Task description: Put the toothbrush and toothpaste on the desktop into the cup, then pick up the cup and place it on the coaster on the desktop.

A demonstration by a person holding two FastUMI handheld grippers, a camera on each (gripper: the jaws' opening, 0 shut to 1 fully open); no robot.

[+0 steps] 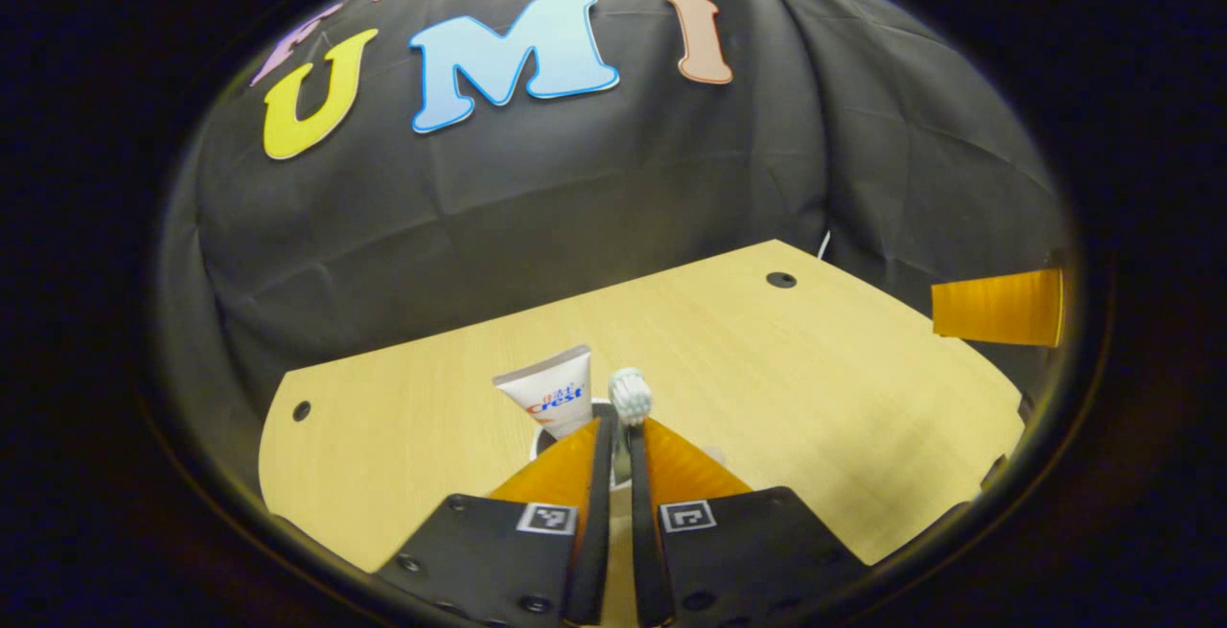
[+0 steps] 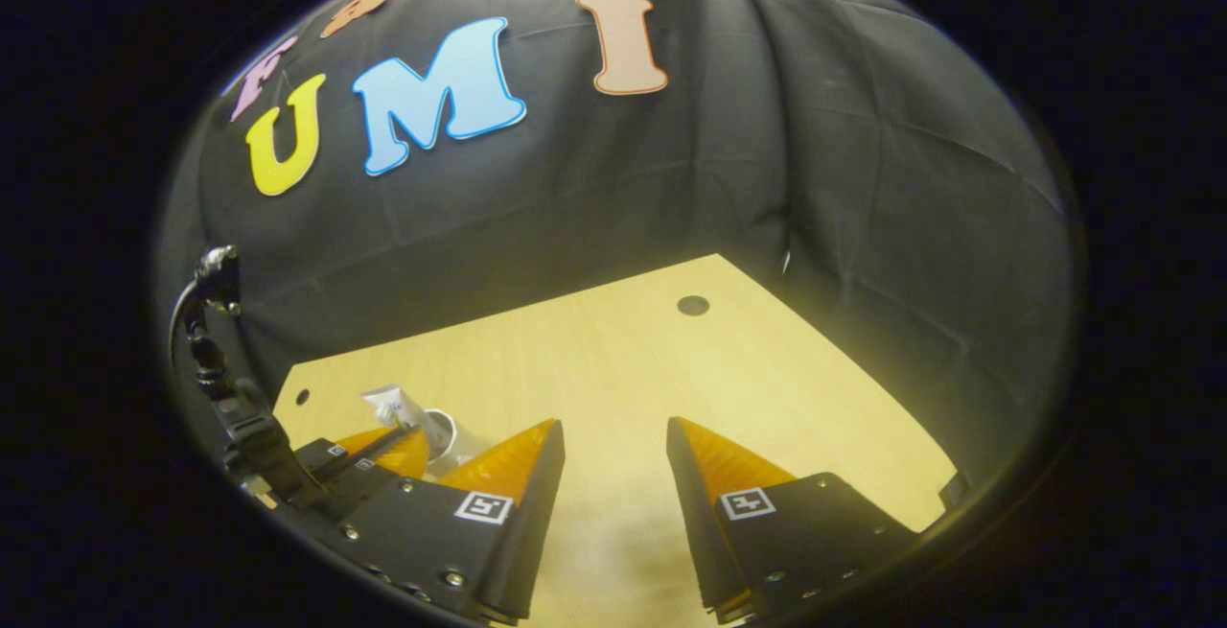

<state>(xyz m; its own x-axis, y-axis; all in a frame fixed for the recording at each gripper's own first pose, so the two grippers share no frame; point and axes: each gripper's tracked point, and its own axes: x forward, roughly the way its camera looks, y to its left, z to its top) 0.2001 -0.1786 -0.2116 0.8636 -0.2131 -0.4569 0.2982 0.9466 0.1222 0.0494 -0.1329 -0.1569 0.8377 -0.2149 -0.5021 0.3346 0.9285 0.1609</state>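
A white cup (image 1: pixel 543 440) stands on the wooden desktop (image 1: pixel 815 369) right under my left gripper (image 1: pixel 621 425). A white toothpaste tube (image 1: pixel 548 396) leans out of the cup, crimped end up. The toothbrush (image 1: pixel 630 396) stands head-up just past the fingertips, its neck running down between the nearly closed jaws. The right gripper view shows the left gripper (image 2: pixel 414 438) reaching over the cup (image 2: pixel 458 441) with the toothpaste (image 2: pixel 391 407) sticking out. My right gripper (image 2: pixel 613 427) hovers open over bare desktop to the right of the cup, holding nothing.
One finger (image 1: pixel 997 307) of the right gripper shows at the far right of the left gripper view. The desktop has round cable holes at a far corner (image 1: pixel 781 280) and at the left (image 1: pixel 301 410). Black cloth walls close off the back and right.
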